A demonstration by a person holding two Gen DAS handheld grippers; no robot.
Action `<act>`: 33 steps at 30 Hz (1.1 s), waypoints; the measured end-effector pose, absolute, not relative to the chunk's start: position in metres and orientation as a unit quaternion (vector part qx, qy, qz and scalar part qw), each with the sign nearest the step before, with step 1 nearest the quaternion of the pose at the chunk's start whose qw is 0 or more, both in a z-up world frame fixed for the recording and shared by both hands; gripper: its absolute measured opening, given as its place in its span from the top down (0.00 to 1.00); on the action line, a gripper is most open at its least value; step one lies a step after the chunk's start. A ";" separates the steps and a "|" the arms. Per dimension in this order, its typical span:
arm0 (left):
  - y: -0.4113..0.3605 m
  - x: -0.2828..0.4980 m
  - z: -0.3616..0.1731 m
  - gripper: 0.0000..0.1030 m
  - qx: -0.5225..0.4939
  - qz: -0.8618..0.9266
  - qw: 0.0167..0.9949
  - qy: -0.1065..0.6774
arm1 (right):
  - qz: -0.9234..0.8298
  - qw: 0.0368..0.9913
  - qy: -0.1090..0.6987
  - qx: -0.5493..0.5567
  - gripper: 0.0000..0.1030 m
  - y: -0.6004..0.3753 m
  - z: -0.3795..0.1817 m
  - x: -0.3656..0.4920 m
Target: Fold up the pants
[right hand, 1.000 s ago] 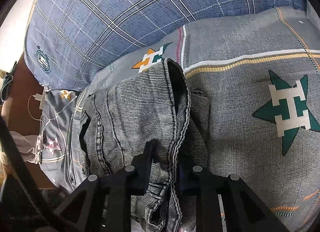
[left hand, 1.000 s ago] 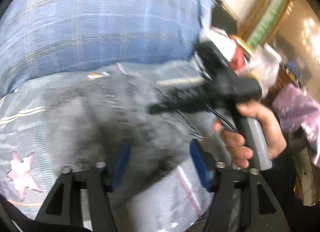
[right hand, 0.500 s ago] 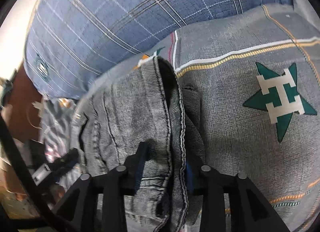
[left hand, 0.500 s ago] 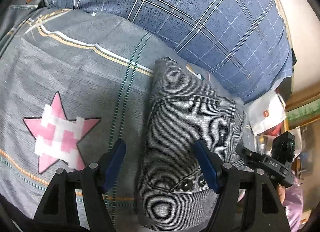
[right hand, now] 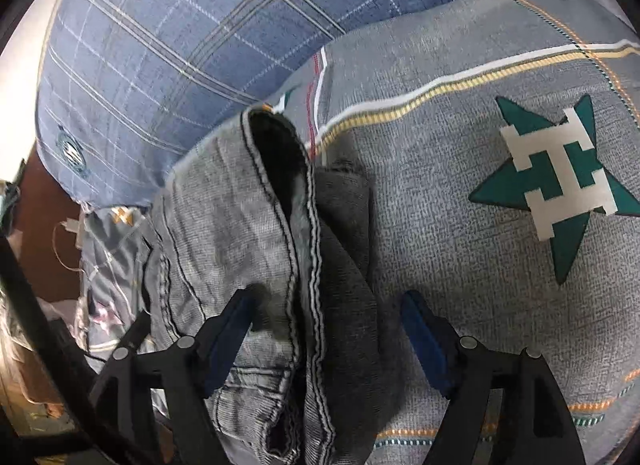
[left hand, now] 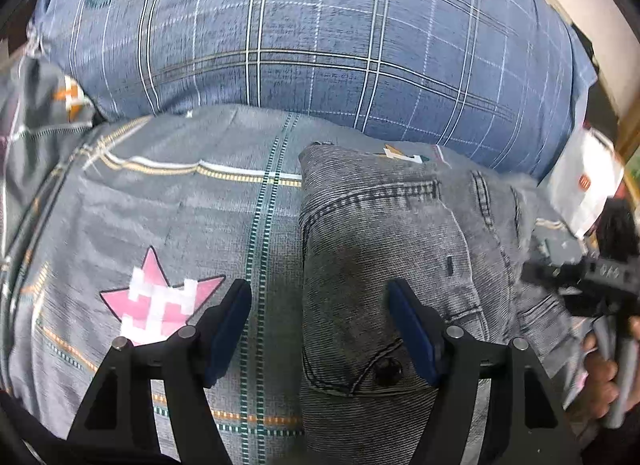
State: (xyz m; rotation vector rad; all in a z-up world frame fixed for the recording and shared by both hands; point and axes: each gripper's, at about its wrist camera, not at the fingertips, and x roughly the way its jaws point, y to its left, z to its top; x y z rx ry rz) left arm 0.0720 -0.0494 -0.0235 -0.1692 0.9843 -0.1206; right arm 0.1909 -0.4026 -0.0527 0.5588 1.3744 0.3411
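Observation:
Grey denim pants (left hand: 380, 249) lie folded in a bundle on the grey star-print bedsheet (left hand: 180, 205). My left gripper (left hand: 320, 329) hovers open just above the bundle's left edge: one pad over the sheet, the other over the denim near a button. In the right wrist view the pants (right hand: 240, 233) show their stitched folded edge running between the fingers of my right gripper (right hand: 326, 341). Its jaws are opening and the pads stand clear of the cloth on both sides. At the right edge of the left wrist view, a hand (left hand: 600, 381) holds the right gripper's handle.
A big blue plaid pillow (left hand: 320, 45) lies just behind the pants. A white bag (left hand: 584, 189) sits at the far right. White cables (right hand: 68, 233) and clutter lie past the bed's left edge. A green star (right hand: 560, 193) marks bare sheet to the right.
The right gripper's jaws have spread apart and let go of the pants' folded edge. The left gripper has swung round and sunk towards the bundle's left side.

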 end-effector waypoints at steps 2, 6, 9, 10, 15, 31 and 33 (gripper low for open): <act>-0.052 0.069 -0.023 0.30 -0.069 -0.052 0.880 0.467 | 0.155 0.725 0.623 0.251 0.24 -0.402 -0.053 0.190; -0.055 0.067 -0.022 0.30 -0.057 -0.051 0.883 0.462 | 0.154 0.730 0.622 0.238 0.28 -0.395 -0.051 0.190; -0.056 0.066 -0.024 0.30 -0.054 -0.049 0.884 0.461 | 0.162 0.729 0.621 0.238 0.34 -0.391 -0.050 0.190; -0.056 0.066 -0.024 0.30 -0.053 -0.048 0.885 0.461 | 0.162 0.729 0.622 0.235 0.34 -0.390 -0.049 0.190; -0.060 0.063 -0.024 0.30 -0.035 -0.042 0.890 0.453 | 0.162 0.729 0.622 0.236 0.35 -0.389 -0.050 0.191; -0.033 0.083 -0.055 0.48 -0.192 -0.129 0.827 0.513 | 0.174 0.741 0.616 0.203 0.63 -0.377 -0.042 0.192; -0.029 0.082 -0.052 0.51 -0.218 -0.142 0.819 0.511 | 0.186 0.746 0.608 0.196 0.65 -0.373 -0.035 0.190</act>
